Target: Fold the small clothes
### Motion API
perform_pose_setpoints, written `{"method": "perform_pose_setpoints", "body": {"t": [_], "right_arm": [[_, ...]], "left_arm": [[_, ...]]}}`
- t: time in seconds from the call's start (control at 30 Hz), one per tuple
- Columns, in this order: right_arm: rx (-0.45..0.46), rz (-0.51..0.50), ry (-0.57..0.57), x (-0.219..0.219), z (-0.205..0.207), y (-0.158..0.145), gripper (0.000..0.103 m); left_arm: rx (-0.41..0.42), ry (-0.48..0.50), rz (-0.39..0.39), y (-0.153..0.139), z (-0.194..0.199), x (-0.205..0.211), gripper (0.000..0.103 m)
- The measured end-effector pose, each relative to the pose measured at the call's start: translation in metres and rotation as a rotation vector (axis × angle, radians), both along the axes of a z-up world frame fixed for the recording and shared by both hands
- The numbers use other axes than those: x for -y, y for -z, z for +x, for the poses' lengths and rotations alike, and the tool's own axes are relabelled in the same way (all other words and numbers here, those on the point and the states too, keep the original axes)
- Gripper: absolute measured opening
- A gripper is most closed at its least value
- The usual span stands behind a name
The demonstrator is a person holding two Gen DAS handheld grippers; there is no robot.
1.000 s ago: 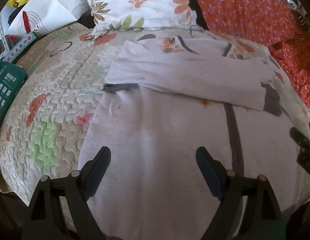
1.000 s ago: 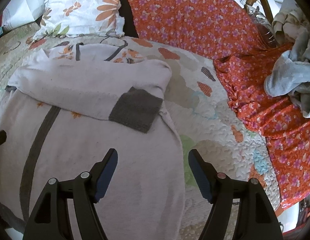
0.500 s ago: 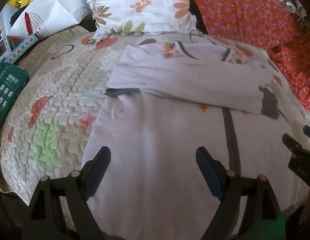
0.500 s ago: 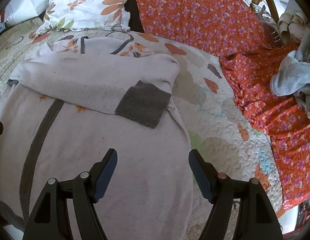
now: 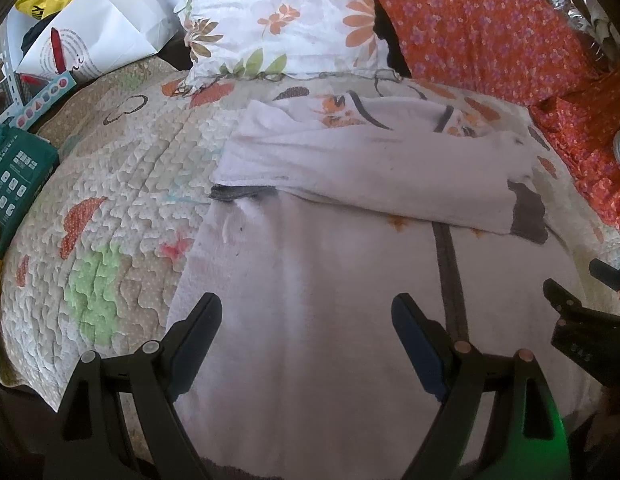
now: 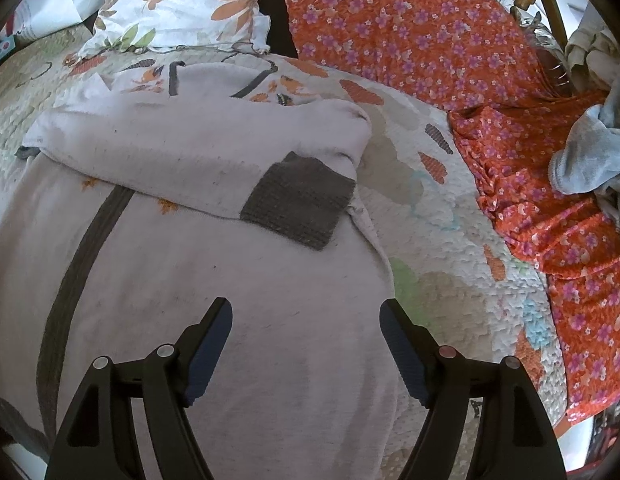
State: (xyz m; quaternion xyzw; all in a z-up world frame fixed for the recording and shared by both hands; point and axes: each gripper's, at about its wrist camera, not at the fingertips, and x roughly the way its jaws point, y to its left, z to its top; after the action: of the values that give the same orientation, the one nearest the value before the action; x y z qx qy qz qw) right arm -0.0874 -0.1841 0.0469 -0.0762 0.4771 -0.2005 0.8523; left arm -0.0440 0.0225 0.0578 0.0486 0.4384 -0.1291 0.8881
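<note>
Both tongs are held wide apart with nothing clamped: the left gripper (image 5: pixel 305 330) is poised above the pale sweater (image 5: pixel 350 280), and the right gripper (image 6: pixel 305 328), its jaws opening, above the same garment. The sweater is spread flat on the quilted bedspread (image 5: pixel 109 200), one grey-cuffed sleeve (image 6: pixel 297 198) folded across its chest, below a floral pillow (image 5: pixel 277 20).

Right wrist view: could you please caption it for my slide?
Right gripper, fingers opening and empty, over a pale sweater with a sleeve folded across, on a quilt.
</note>
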Motion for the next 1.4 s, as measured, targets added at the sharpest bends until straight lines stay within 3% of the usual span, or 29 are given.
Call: {"method": "perform_pose_setpoints", "body": {"t": [0.47,0.83,1.4], "right_arm": [[-0.024,0.007,-0.011,-0.001,0.003,0.007,0.081],[-0.044,0.01,-0.019,-0.002,0.004,0.012,0.082],[-0.052,0.01,-0.021,-0.003,0.005,0.015,0.084]], "left_arm": [[-0.031,0.002,0.017,0.005,0.003,0.001,0.086],[-0.113,0.021,0.172,0.028,0.006,0.007,0.086],[-0.116,0.027,0.137,0.024,0.005,0.005,0.086]]}}
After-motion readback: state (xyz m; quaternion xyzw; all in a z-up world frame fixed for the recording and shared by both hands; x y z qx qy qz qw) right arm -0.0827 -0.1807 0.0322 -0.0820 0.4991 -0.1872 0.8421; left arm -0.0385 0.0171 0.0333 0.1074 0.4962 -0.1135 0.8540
